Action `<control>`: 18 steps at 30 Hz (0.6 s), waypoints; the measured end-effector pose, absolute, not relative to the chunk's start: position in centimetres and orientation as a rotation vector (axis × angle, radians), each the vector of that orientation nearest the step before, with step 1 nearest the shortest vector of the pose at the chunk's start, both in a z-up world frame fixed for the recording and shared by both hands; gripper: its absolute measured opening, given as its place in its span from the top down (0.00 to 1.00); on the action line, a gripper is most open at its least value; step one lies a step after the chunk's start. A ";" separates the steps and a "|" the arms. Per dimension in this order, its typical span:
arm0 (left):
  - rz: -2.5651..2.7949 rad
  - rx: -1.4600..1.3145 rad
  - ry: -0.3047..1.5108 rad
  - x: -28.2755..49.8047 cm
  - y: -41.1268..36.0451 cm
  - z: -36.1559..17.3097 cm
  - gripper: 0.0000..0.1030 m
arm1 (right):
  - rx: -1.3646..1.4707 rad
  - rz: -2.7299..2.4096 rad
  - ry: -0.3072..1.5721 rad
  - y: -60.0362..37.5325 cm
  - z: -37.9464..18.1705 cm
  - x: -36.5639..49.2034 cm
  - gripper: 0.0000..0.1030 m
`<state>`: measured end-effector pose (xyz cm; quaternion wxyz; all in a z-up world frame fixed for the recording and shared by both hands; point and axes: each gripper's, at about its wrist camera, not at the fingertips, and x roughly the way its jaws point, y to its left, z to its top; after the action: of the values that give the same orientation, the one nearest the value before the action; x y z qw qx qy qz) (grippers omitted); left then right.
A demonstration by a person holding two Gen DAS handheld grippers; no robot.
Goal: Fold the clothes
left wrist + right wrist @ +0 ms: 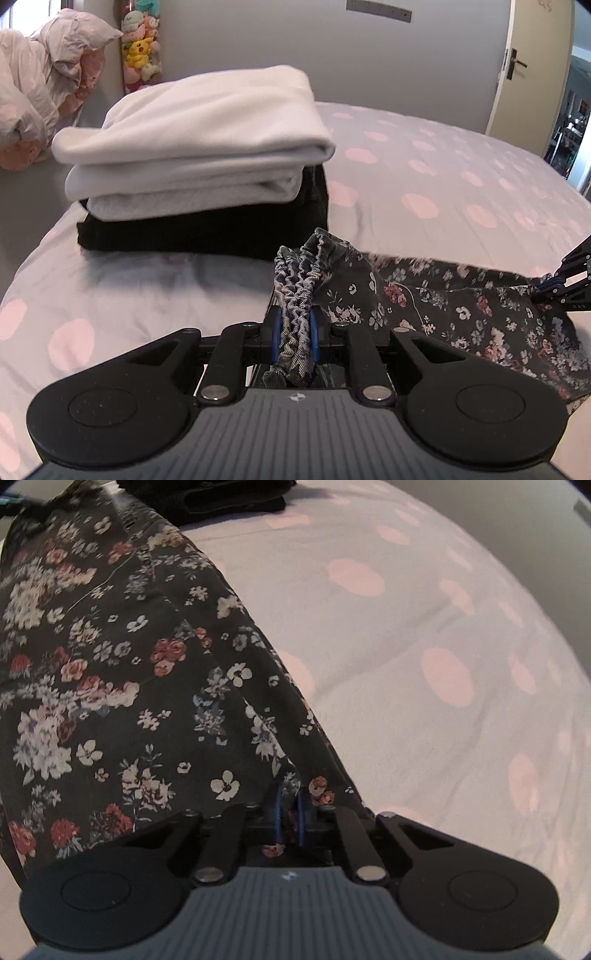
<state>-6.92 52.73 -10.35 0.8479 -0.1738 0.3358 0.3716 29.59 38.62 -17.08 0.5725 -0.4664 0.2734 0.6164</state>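
Left wrist view: the left gripper (295, 328) is clamped on the gathered elastic band of a dark floral garment (461, 306), which trails right across the spotted bedsheet (424, 177) to the right gripper (290, 812), nearly closed on its hem. Farther left sits a stack of folded clothes (199, 162), white over black. Behind are a grey wall (295, 44), plush toys (140, 48) and an open door (532, 70).

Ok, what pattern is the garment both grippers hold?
Dark floral garment: white, red flowers; right wrist view.

Grey wall (258, 44), pink-dotted bed (443, 177), cream door (532, 66) ajar.
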 end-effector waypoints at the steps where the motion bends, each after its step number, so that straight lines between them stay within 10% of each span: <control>1: 0.776 -0.368 0.697 -6.8 52.8 -10.2 0.83 | -1.084 1.436 0.646 38.5 -16.7 30.0 0.92; 13: 0.836 -0.430 0.833 -4.2 56.7 -15.4 0.80 | -0.971 1.327 0.684 38.1 -16.1 31.4 0.85; 18: 0.923 -0.397 0.779 -5.1 55.1 -15.3 0.60 | -0.698 1.236 0.703 35.2 -14.1 32.2 0.78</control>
<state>-5.08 55.15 -15.25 0.8047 -0.1852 0.3638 0.4310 32.15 35.18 -14.14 0.7023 -0.3137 0.3160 0.5554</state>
